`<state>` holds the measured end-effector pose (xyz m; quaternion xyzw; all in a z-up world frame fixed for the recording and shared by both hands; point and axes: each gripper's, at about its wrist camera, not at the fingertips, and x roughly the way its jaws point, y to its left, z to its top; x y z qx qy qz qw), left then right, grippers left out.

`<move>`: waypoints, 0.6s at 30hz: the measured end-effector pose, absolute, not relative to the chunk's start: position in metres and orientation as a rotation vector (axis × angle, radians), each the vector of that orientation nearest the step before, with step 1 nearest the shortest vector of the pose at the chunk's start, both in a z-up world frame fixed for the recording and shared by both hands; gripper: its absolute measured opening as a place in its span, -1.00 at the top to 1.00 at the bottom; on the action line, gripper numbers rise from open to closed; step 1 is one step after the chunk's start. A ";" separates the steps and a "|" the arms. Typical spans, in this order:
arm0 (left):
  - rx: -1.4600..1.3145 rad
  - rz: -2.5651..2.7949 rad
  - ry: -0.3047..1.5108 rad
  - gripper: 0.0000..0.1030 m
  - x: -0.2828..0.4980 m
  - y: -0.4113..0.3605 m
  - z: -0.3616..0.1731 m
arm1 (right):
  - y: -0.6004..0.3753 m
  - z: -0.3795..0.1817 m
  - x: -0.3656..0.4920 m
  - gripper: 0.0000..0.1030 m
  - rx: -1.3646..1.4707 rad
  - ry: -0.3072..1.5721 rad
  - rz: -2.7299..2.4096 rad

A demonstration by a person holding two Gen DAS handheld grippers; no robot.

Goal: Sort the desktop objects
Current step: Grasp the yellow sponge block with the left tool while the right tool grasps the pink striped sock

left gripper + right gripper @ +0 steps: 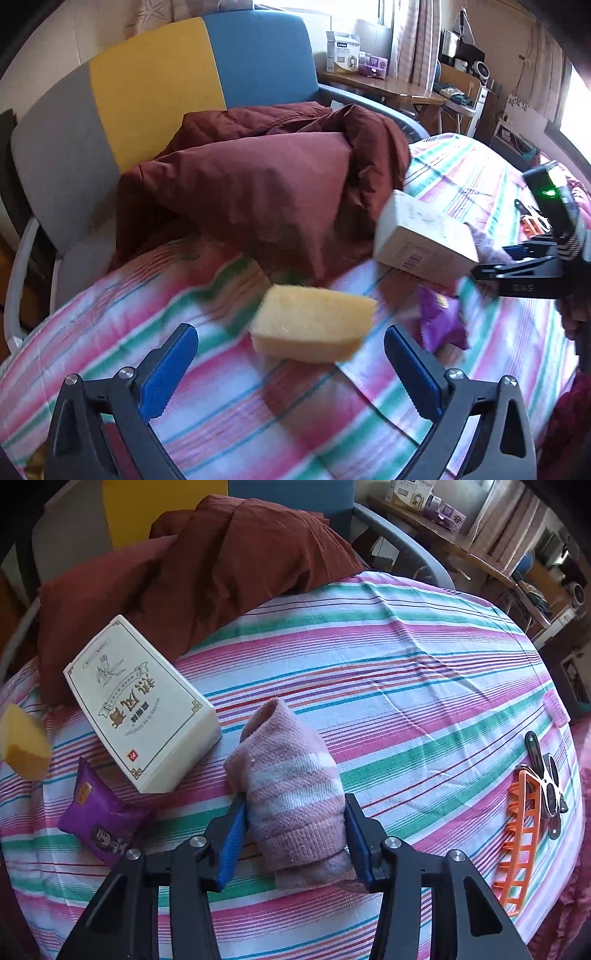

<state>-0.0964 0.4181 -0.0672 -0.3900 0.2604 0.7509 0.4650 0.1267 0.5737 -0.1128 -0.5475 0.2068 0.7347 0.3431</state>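
From the left wrist camera, the left gripper (291, 347) hangs low over the striped cloth (236, 417), its blue-padded jaws spread wide apart with nothing between them. Just ahead of the gap sits a yellow sponge (314, 323), blurred, and I cannot tell whether it rests on the cloth or floats a little above it. To its right a purple snack packet (441, 323) lies on the cloth, and beyond that a cream box (421, 240) stands tilted against a heap of maroon bedding (258, 177). Behind the bedding is a chair (147, 85) with grey, yellow and blue panels. At the right edge the other tool comes in — a black frame with a green light.

From the right wrist camera, the right gripper (295, 834) has its blue pads pressed in on both sides of a pink knitted sock (291, 786), rolled and striped with white; the sock's far end points away over the cloth. The cream box (144, 709) lies just left of the sock, printed face up, with the purple snack packet (99, 819) near its lower corner and the yellow sponge (24, 742) at the far left edge. Well apart, on the right side of the cloth, an orange plastic rack (521, 838) lies flat with a black-and-white tool (546, 786) touching its upper end.
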 end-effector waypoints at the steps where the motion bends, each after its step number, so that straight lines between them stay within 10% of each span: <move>1: -0.958 1.839 0.644 -1.00 -0.099 0.420 -0.069 | 0.574 -0.113 0.127 0.02 -1.425 0.537 1.909; 11: -0.902 1.781 0.742 -0.98 -0.093 0.443 -0.088 | 0.578 -0.116 0.125 -0.09 -1.432 0.532 1.902; 15: -0.950 1.736 0.699 -0.37 -0.096 0.443 -0.092 | 0.576 -0.115 0.124 0.05 -1.427 0.526 1.922; 18: -0.945 1.730 0.679 -0.28 -0.092 0.439 -0.090 | 0.574 -0.112 0.123 0.20 -1.415 0.506 1.931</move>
